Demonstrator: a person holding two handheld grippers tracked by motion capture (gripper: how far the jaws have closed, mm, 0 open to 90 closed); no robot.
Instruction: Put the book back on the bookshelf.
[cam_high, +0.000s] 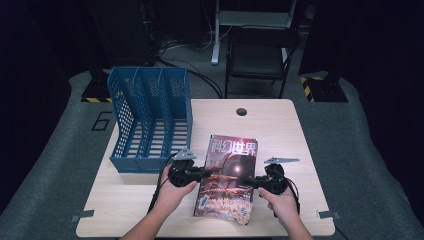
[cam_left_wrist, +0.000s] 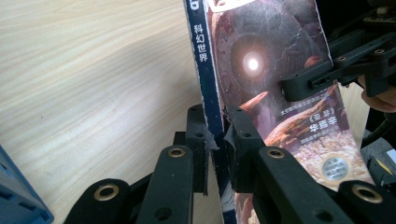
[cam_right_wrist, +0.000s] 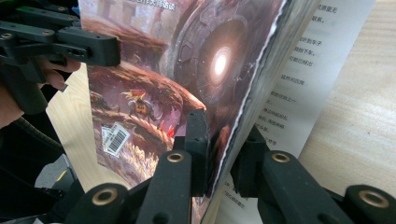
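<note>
A magazine (cam_high: 230, 170) with a dark science-fiction cover is held between my two grippers over the near middle of the table. My left gripper (cam_high: 202, 174) is shut on its spine edge; in the left gripper view the jaws (cam_left_wrist: 217, 121) pinch the blue spine of the magazine (cam_left_wrist: 271, 60). My right gripper (cam_high: 254, 181) is shut on the opposite edge; in the right gripper view its jaws (cam_right_wrist: 229, 126) clamp the cover and a stack of pages of the magazine (cam_right_wrist: 187, 56), while a printed page hangs loose to the right. I cannot tell whether the magazine touches the table.
A blue three-slot file holder (cam_high: 150, 120) stands on the left part of the wooden table (cam_high: 280, 125), its corner close to my left gripper (cam_left_wrist: 18, 200). The table has a cable hole (cam_high: 241, 111) at the back. A dark chair (cam_high: 260, 55) stands beyond the table.
</note>
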